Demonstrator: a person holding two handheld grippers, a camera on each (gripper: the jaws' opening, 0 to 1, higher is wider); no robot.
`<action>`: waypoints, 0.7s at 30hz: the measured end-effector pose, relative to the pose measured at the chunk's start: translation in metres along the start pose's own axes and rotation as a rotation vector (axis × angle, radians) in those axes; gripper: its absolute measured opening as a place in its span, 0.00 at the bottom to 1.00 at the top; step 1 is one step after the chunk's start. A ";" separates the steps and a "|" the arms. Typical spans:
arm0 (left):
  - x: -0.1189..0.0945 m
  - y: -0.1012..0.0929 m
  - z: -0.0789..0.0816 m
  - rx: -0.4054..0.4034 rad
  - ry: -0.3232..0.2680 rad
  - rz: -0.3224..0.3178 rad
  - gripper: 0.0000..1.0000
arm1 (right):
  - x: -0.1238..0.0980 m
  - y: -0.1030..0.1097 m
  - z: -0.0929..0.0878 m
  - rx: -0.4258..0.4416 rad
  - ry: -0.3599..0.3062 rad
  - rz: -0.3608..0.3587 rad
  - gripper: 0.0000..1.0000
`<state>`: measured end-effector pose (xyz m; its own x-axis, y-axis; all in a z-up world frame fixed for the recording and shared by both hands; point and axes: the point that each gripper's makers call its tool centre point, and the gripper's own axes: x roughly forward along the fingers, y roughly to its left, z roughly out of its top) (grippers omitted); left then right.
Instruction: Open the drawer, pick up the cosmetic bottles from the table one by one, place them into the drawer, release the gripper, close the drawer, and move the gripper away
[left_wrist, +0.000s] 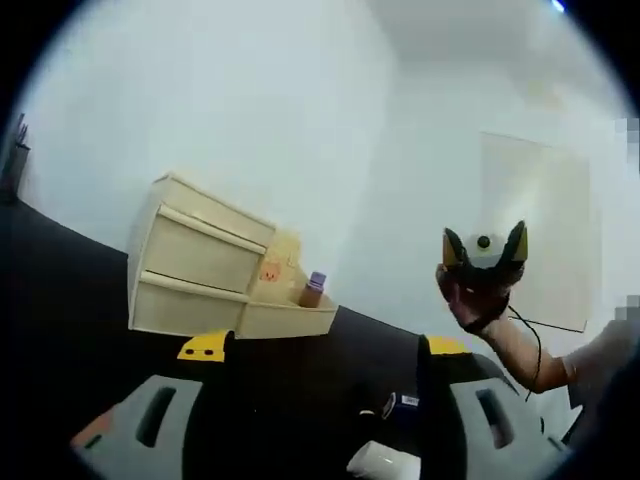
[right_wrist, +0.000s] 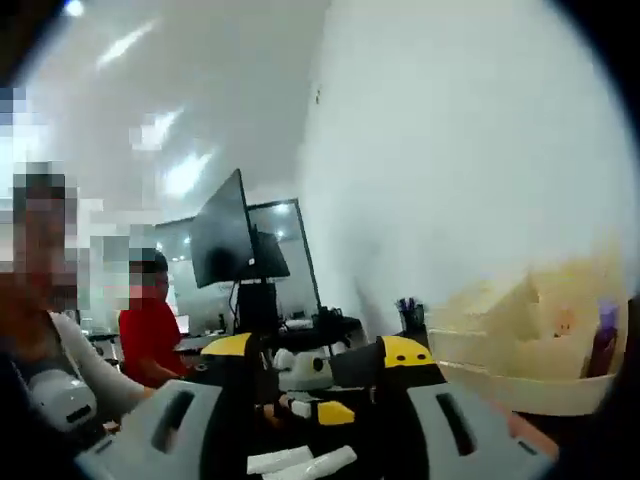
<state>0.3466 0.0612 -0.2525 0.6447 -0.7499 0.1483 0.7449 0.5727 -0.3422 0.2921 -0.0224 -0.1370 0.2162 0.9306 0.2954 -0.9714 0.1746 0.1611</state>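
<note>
A cream drawer unit (left_wrist: 200, 255) stands on the dark table, its bottom drawer (left_wrist: 285, 320) pulled out. A brown bottle with a purple cap (left_wrist: 315, 289) stands upright in that drawer. My left gripper (left_wrist: 325, 345) is open, low over the table and short of the unit. Between its jaws lie a white bottle (left_wrist: 385, 460) and a dark bottle (left_wrist: 402, 404) on the table. A hand holds my right gripper (left_wrist: 485, 245) up in the air to the right. In the right gripper view that gripper (right_wrist: 315, 350) is open and holds nothing; the drawer unit (right_wrist: 520, 320) and purple-capped bottle (right_wrist: 606, 335) sit far right.
White bottles (right_wrist: 300, 462) lie on the table below the right gripper's jaws. A black monitor (right_wrist: 225, 240) and a pen holder (right_wrist: 408, 315) stand further along the table. Two people sit at the left, one in red (right_wrist: 148, 340). A white wall rises behind the unit.
</note>
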 end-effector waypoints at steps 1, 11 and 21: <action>0.000 0.000 0.000 -0.001 -0.001 0.000 0.69 | -0.001 -0.006 -0.003 -0.002 -0.002 -0.006 0.43; 0.001 0.009 0.022 -0.075 -0.087 0.027 0.69 | -0.029 -0.047 -0.046 -0.009 0.023 -0.117 0.43; -0.005 0.044 0.076 -0.205 -0.285 0.108 0.63 | -0.026 -0.037 -0.057 0.026 0.037 -0.125 0.41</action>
<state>0.3893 0.1152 -0.1972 0.7611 -0.5501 0.3438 0.6389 0.5437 -0.5443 0.3169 -0.0349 -0.2043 0.3315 0.9134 0.2363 -0.9340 0.2824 0.2189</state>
